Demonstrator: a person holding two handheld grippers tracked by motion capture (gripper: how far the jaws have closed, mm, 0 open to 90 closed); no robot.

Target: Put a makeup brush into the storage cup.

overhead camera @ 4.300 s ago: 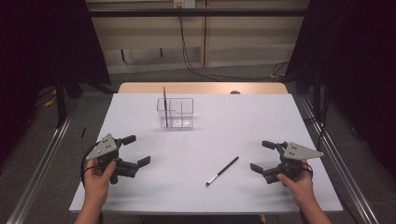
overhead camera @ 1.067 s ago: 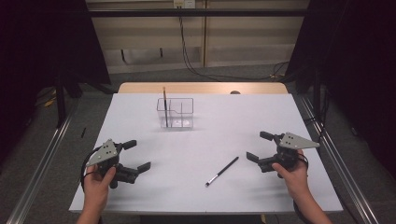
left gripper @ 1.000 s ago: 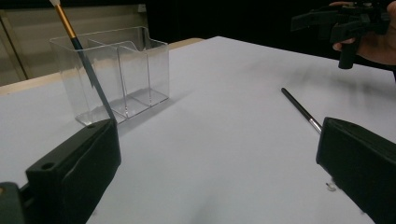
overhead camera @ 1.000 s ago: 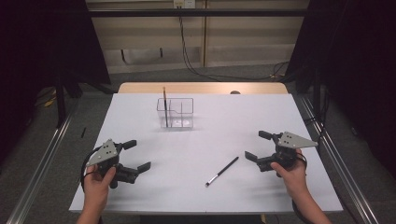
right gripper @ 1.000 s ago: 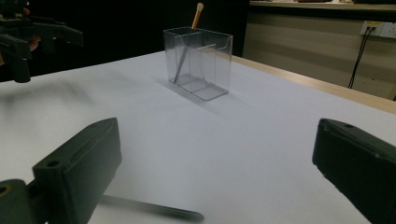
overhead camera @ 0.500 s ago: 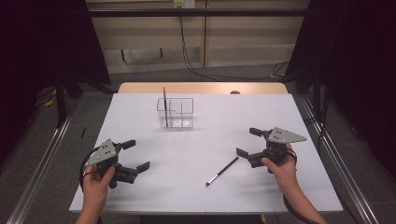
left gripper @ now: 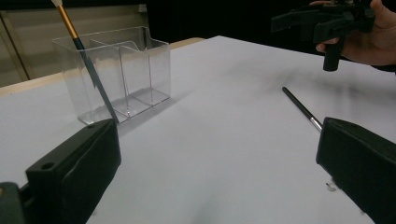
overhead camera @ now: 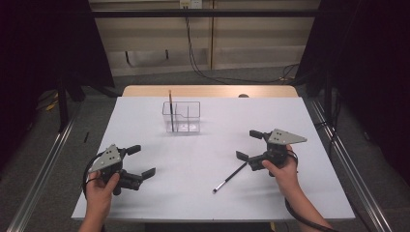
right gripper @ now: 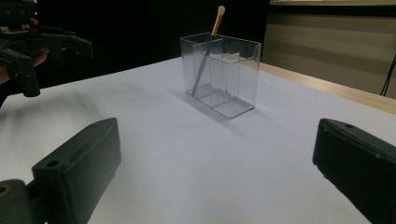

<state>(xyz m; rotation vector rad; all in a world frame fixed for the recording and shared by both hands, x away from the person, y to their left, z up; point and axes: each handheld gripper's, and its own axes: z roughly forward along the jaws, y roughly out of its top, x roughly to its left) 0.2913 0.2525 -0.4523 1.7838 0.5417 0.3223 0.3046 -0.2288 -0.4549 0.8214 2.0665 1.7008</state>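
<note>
Left gripper (overhead camera: pixel 136 161): lower left of the high view, held in a hand (overhead camera: pixel 100 187) low over the white table (overhead camera: pixel 203 198); jaws spread wide with nothing between them.
Clear holder (overhead camera: pixel 182 117): upper centre of the high view, well beyond both grippers; it has compartments, and one brush (overhead camera: pixel 170 110) stands in its left end, leaning with the pale tip up.
Loose brush (overhead camera: pixel 230 177): lies flat on the table at lower centre, slanting from lower left up to the right; its upper end lies close to the right gripper's nearer jaw, and I cannot tell whether they touch.
Right gripper (overhead camera: pixel 248 145): right of centre in the high view, in a hand (overhead camera: pixel 281 166), jaws wide apart and gripping nothing; the loose brush lies just down-left of it.
In the way: bare table between the right gripper and the loose brush; the holder stands well off.
Left gripper view: the loose brush (left gripper: pixel 301 108) lies at right, just past the right-hand jaw.
</note>
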